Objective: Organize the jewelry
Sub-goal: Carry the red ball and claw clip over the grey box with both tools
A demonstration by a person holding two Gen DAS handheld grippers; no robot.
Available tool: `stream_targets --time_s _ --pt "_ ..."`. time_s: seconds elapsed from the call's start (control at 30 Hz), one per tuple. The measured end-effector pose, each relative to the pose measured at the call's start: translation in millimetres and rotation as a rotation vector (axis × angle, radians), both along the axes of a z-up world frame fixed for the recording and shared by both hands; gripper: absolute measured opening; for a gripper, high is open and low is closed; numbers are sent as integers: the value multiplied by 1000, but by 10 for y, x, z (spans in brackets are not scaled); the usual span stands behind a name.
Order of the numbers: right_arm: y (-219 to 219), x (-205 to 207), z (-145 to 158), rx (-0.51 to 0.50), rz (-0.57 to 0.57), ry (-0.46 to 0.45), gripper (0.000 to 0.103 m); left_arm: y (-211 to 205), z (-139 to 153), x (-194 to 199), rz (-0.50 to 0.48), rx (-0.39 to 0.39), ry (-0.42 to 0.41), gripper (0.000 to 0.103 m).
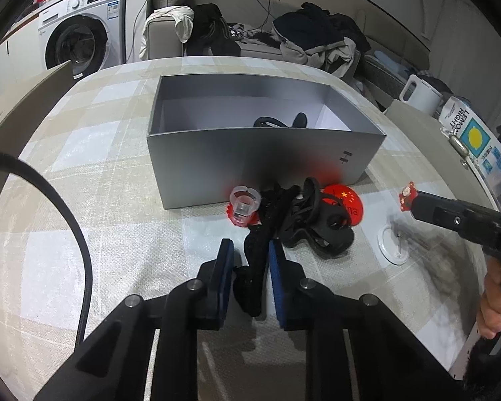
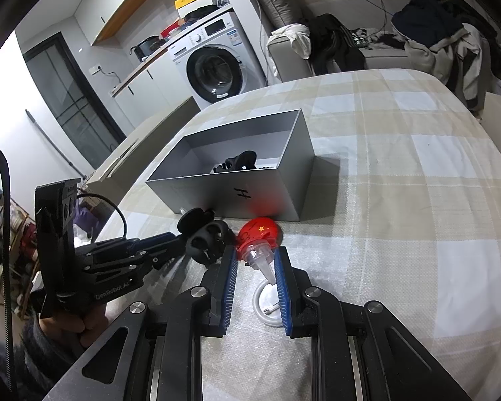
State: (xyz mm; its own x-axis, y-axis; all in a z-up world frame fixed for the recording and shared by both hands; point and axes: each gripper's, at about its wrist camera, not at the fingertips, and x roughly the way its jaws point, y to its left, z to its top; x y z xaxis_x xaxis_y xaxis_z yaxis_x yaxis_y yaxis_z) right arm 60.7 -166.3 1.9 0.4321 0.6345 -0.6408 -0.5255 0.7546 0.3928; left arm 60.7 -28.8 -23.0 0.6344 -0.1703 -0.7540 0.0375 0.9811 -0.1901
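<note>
Black fabric hair tie (image 1: 252, 267): soft, crumpled, pinched in left hand-held gripper (image 1: 248, 250). Right hand-held gripper (image 2: 255, 260) clamps a red ornament's clear stem (image 2: 262, 260).

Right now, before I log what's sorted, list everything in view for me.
grey box: one, grey, table centre
boxed clips: count unclear, black, inside box
loose clips: count unclear, black, before box
red badge: one, red, before box
clear ring: one, clear, before box
white ring: one, white, on table
black band: one, black, in left tongs
red ornament: one, red, in right tongs
left tongs: one, black, shut on band
right tongs: one, black, shut on ornament
</note>
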Motion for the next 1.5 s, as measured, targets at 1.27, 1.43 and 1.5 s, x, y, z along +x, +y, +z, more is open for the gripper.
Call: stream_targets --time_s 1.27,1.43,1.5 --pt "99 35 494 74 9 -121 21 53 613 -107 36 1 -266 10" --pt "135 118 530 93 -3 -125 21 74 616 -23 46 17 -270 10" --pt "157 170 542 95 -9 -124 21 82 619 13 51 14 -270 10"
